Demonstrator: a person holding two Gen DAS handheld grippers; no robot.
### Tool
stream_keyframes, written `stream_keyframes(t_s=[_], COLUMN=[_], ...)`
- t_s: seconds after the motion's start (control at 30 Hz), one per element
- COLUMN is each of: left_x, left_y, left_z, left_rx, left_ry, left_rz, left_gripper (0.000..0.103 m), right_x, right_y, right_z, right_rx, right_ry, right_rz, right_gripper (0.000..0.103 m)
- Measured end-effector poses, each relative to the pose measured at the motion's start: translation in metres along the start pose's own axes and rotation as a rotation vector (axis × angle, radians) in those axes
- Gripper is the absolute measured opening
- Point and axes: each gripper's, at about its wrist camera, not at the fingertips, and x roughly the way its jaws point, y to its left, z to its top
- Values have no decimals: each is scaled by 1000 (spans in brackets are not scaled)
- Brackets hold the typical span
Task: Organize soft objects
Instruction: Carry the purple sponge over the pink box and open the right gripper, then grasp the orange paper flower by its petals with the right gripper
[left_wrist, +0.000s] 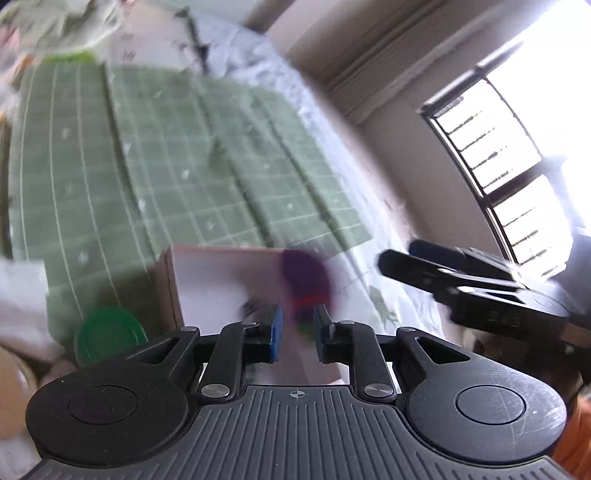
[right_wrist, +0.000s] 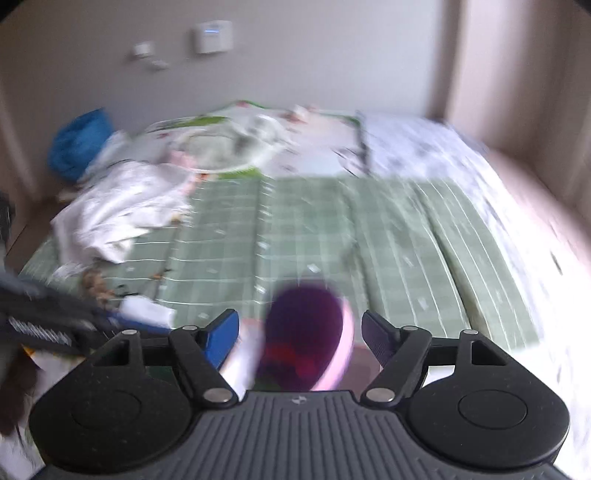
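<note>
Purple soft toy (right_wrist: 303, 332) beyond right gripper (right_wrist: 300, 338) – fingers apart, left gripper (left_wrist: 298, 328) fingers narrowly parted – grip unclear

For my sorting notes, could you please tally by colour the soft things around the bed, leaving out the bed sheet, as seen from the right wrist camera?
Green: 1, checked mat
White: 1, crumpled cloth
Blue: 1, bundle
Purple: 1, blurred item
Floral: 1, quilt
Total: 5

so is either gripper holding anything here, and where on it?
Too blurred to tell. The purple-and-pink soft object sits between the right gripper's spread fingers without visible contact; the left gripper's narrow gap shows it too.
</note>
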Motion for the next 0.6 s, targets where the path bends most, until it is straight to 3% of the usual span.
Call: stream_keyframes(t_s=[0.1,0.17,0.23,0.33,0.4,0.43,0.53,0.6], left_x=[-21,-58,-106,-180,-227,-249,-304,-314], left_y=[16,27,49,94,131,149,207,243], left_z=[-1,-6,-10,-25,-34,-38,-61,-70], left_rx=[41,82,151,224,151,82,-151,-244], left_ry=[-43,-43,-31,-48,-126,-188,-390,-462], left_rz=[8,45,146,398,548,581,528,492], left_gripper=[20,20,20,20,20,20,20,20], right_x=[11,17,17,21,21,22,31,43], right_y=[-16,-18,-7,19,53,74,144,196], right_z=[-20,-31,-42,-46,-46,-45,-51,-61], right_rx=[113,171,198,176,117,83,-18,-50], right_ry=[-7,-3,11,29,33,34,47,70], right_rz=[-9,-10,24,83,118,133,188,236], right_gripper=[74,74,74,74,74,74,74,74])
